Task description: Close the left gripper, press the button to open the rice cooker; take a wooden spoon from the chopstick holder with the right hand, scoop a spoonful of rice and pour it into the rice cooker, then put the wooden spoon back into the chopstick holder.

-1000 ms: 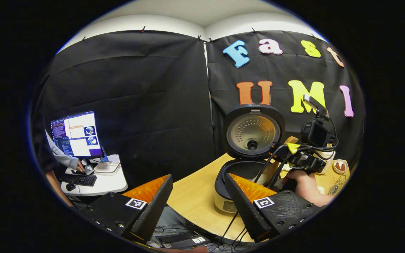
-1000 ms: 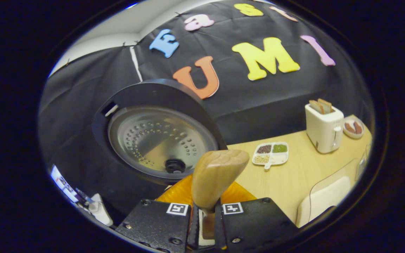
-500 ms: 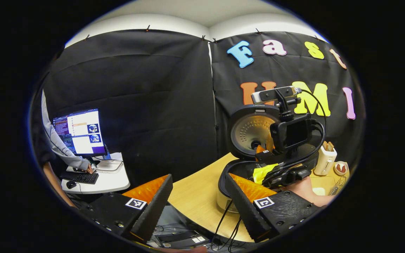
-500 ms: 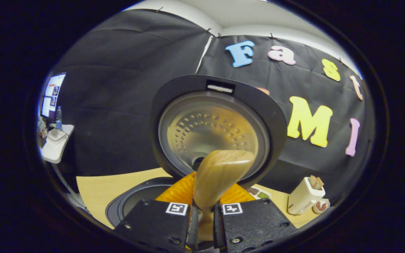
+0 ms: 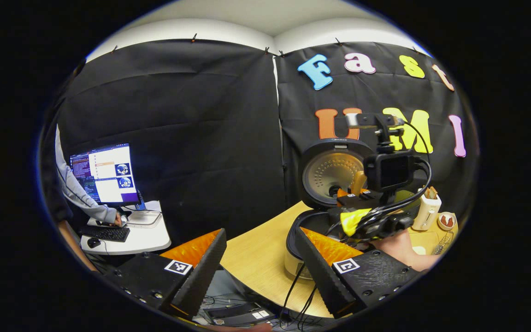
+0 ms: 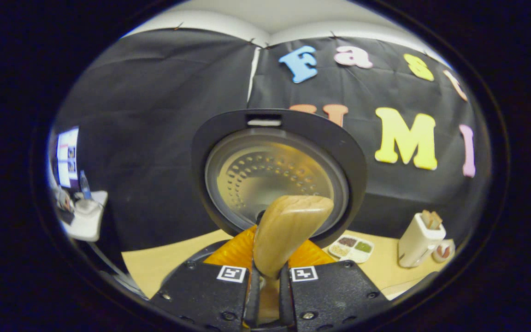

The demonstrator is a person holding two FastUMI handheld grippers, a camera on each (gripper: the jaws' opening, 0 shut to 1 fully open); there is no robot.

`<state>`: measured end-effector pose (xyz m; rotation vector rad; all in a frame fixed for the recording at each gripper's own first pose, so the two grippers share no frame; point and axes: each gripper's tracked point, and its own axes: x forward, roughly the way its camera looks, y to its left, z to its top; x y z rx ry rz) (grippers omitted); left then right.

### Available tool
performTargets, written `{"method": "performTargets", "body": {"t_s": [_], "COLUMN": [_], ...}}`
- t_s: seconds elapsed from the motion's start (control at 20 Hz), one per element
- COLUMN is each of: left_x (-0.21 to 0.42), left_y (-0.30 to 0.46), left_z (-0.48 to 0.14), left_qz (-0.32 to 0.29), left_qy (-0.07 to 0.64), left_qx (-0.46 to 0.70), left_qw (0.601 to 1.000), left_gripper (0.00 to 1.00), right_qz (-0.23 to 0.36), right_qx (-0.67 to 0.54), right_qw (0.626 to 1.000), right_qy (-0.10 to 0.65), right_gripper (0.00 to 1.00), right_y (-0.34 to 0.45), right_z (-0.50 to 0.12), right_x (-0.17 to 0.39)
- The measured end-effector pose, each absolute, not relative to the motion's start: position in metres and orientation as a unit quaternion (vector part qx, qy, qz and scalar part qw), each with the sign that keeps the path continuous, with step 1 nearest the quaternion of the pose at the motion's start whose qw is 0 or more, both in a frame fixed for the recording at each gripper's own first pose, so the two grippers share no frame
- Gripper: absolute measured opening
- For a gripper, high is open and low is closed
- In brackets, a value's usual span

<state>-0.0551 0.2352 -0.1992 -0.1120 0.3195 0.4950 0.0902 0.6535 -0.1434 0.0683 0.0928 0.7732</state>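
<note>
We hold the wooden spoon tight in our right gripper jaws, just before the open rice cooker, left gripper jaws wide apart, and next we likely tip rice in.

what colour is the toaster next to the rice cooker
Cream-white toaster, clearest in the right gripper view.

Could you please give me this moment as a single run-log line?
phase: spoon at cooker | right gripper: shut on wooden spoon | left gripper: open, idle | rice cooker: lid up
</note>
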Motion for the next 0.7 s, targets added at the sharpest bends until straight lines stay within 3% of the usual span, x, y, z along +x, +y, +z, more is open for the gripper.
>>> {"method": "performTargets", "body": {"t_s": [0.35,0.55,0.7], "left_x": [-0.051,-0.045,-0.037], "left_y": [0.231,0.22,0.206], "left_z": [-0.194,-0.19,-0.183], "left_qz": [0.235,0.222,0.204], "left_qy": [0.158,0.159,0.156], "left_qx": [-0.053,-0.045,-0.044], "left_qw": [0.958,0.961,0.966], "left_gripper": [0.95,0.96,0.95], "right_qz": [0.374,0.347,0.32], "right_qx": [0.325,0.492,0.517], "right_qw": [0.851,0.761,0.761], "right_qy": [0.175,0.24,0.227], "right_gripper": [0.22,0.22,0.22], "right_y": [0.601,0.562,0.509], "right_z": [-0.117,-0.118,-0.116], "right_x": [0.1,0.12,0.139]}}
